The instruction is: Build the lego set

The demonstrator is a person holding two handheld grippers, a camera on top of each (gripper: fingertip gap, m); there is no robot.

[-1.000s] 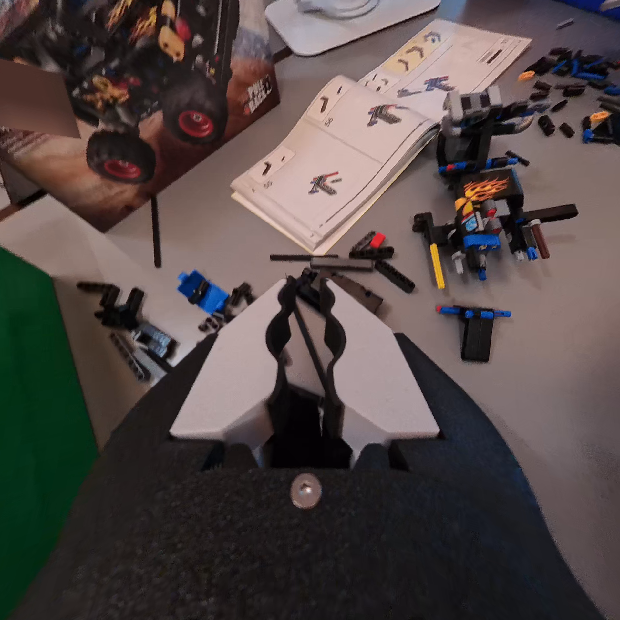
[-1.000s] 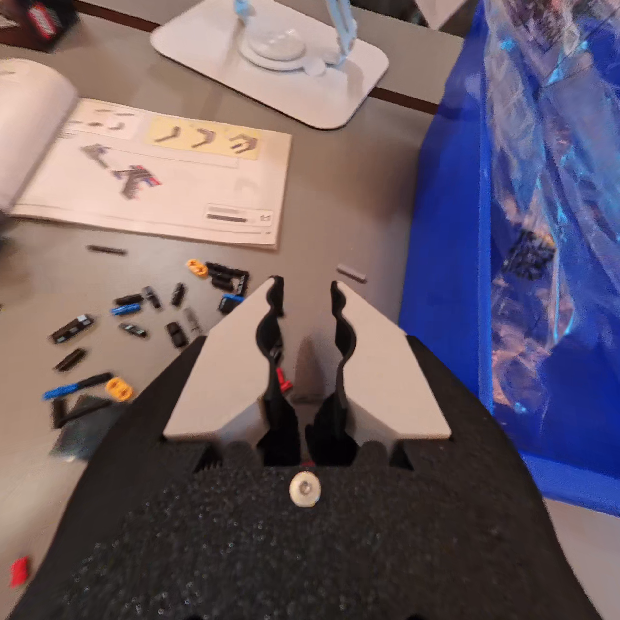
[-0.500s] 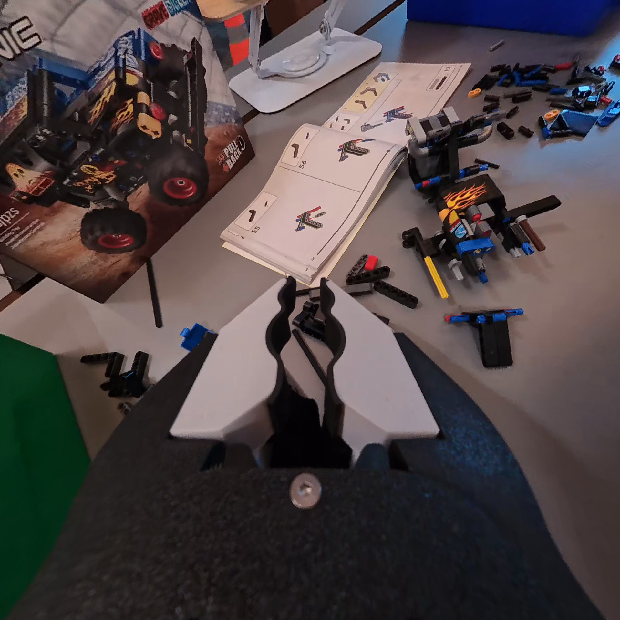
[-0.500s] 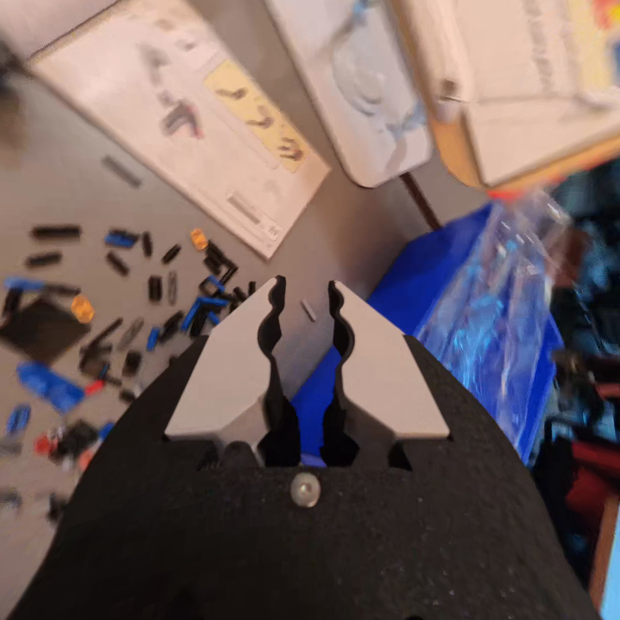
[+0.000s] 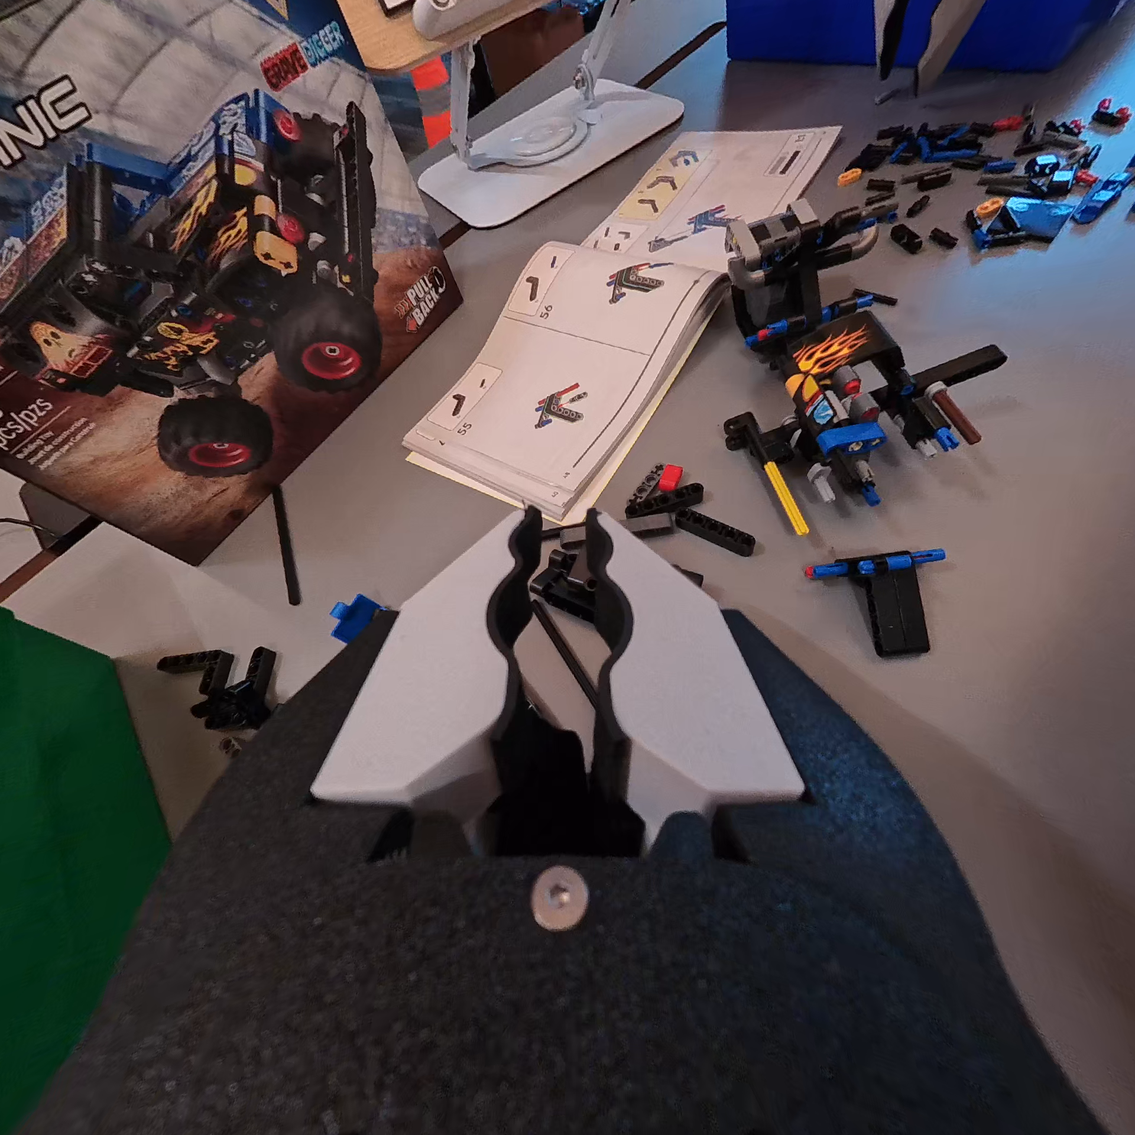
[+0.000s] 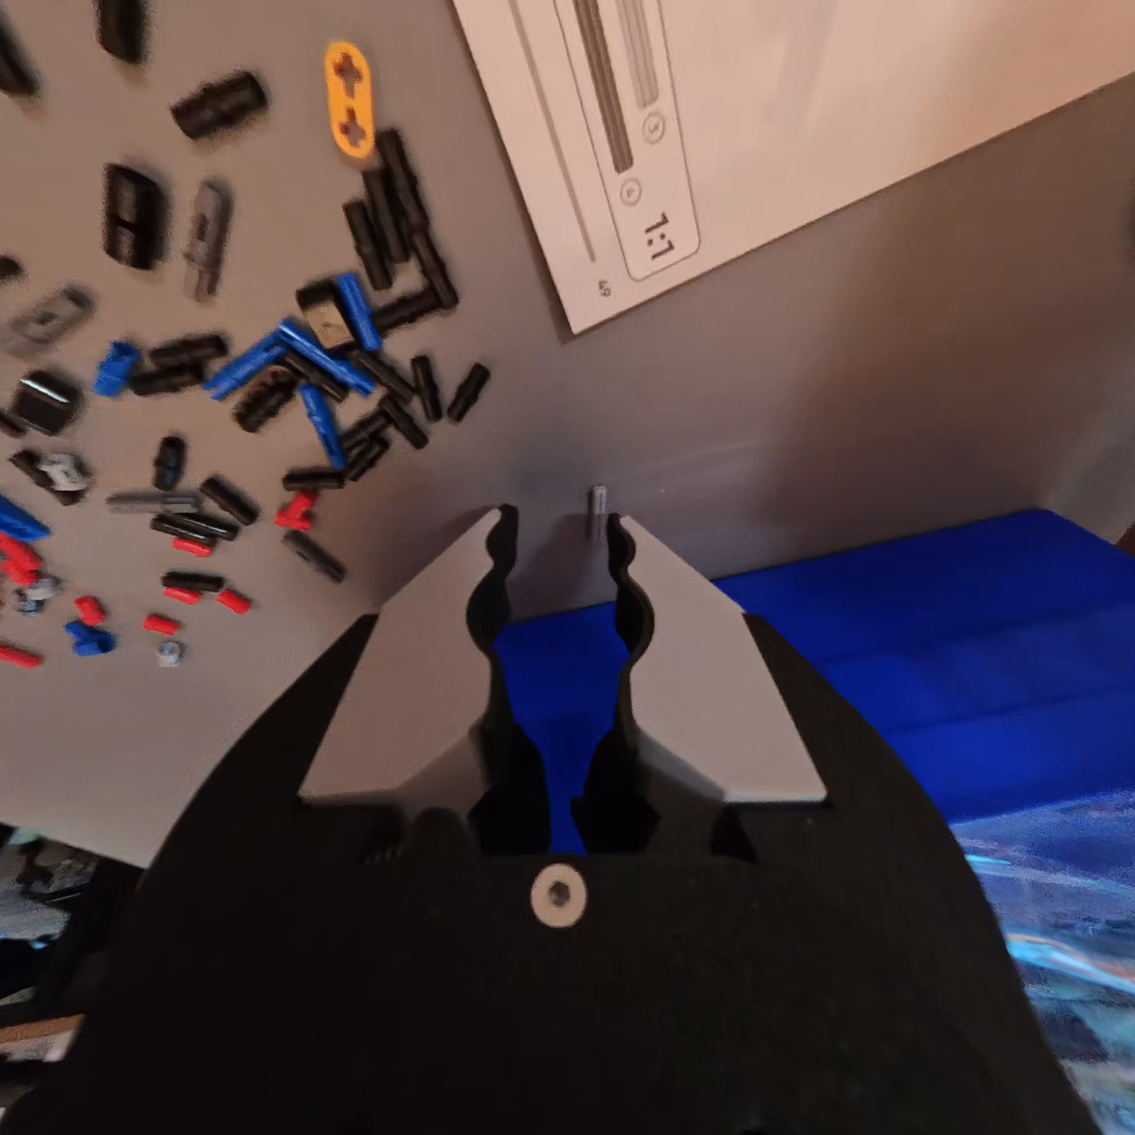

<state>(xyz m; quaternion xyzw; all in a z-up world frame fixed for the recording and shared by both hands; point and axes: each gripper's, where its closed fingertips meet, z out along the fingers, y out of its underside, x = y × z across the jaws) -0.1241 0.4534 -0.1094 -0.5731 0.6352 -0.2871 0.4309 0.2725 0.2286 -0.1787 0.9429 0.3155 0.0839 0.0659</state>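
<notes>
Part-picking step, by my read: right gripper (image 6: 560,522) is hovering, jaws apart and empty, with a small grey pin (image 6: 597,511) on the table at its 1 o'clock fingertip. Left gripper (image 5: 559,522) is sitting parted over a black connector (image 5: 565,577), gripping nothing. Half-built truck chassis (image 5: 829,368) is lying at 2 o'clock. Next move likely needs the right jaws centred on the pin, then closing.
</notes>
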